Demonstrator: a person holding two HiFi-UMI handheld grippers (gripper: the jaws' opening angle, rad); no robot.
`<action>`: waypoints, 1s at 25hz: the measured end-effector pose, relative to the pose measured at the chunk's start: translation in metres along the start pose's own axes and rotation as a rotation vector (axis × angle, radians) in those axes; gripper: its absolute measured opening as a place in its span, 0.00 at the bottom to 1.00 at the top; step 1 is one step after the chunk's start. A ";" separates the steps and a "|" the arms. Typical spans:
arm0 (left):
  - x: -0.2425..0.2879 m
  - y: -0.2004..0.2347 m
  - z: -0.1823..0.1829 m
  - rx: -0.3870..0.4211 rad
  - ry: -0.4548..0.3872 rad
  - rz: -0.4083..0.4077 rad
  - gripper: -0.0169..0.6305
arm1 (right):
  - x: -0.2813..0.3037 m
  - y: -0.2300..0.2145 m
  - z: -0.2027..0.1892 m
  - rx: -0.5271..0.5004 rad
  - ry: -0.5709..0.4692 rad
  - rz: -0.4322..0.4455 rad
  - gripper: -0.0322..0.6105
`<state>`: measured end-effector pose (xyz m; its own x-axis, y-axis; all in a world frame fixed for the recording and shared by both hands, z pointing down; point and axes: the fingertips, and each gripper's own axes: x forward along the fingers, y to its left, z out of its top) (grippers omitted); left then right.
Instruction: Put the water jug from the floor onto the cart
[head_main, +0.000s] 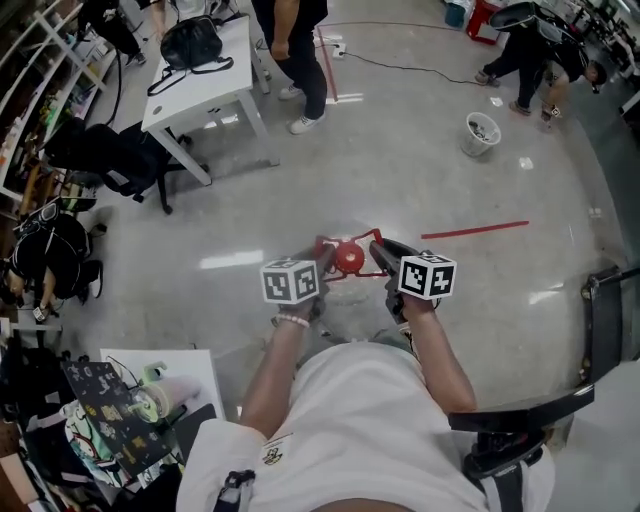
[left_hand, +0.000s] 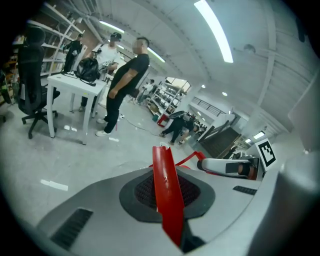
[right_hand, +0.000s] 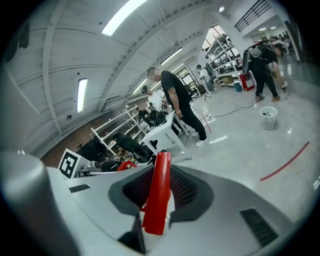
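Water jug (head_main: 348, 260), red handle (left_hand: 163, 167) pinched by left gripper (head_main: 319, 262) and right gripper (head_main: 383, 256)

In the head view the water jug (head_main: 349, 258) shows me only its red cap and a bit of its red handle (head_main: 362, 239). Its body is lost beneath the left tongs (head_main: 320, 258), the right tongs (head_main: 381, 254) and the person's arms (head_main: 437, 345). In each gripper view the handle strip sinks out of sight between the clamped pads. A black frame (head_main: 603, 330) is cut off at the right edge, and I cannot tell what it belongs to. What fills the white bucket (head_main: 481, 133) is too small to read.
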<state>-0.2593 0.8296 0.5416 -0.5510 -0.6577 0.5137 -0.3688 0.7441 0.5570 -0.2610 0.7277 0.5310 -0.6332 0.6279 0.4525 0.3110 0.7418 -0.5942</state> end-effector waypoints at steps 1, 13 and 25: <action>0.005 -0.006 0.000 0.004 0.005 -0.004 0.07 | -0.005 -0.005 0.002 0.004 -0.006 -0.004 0.20; 0.071 -0.073 -0.002 0.062 0.062 -0.059 0.07 | -0.066 -0.071 0.031 0.052 -0.089 -0.053 0.20; 0.141 -0.150 -0.014 0.167 0.151 -0.155 0.07 | -0.135 -0.145 0.040 0.139 -0.186 -0.140 0.20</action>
<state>-0.2716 0.6234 0.5394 -0.3655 -0.7658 0.5291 -0.5649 0.6343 0.5279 -0.2483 0.5259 0.5293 -0.7867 0.4577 0.4143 0.1191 0.7710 -0.6256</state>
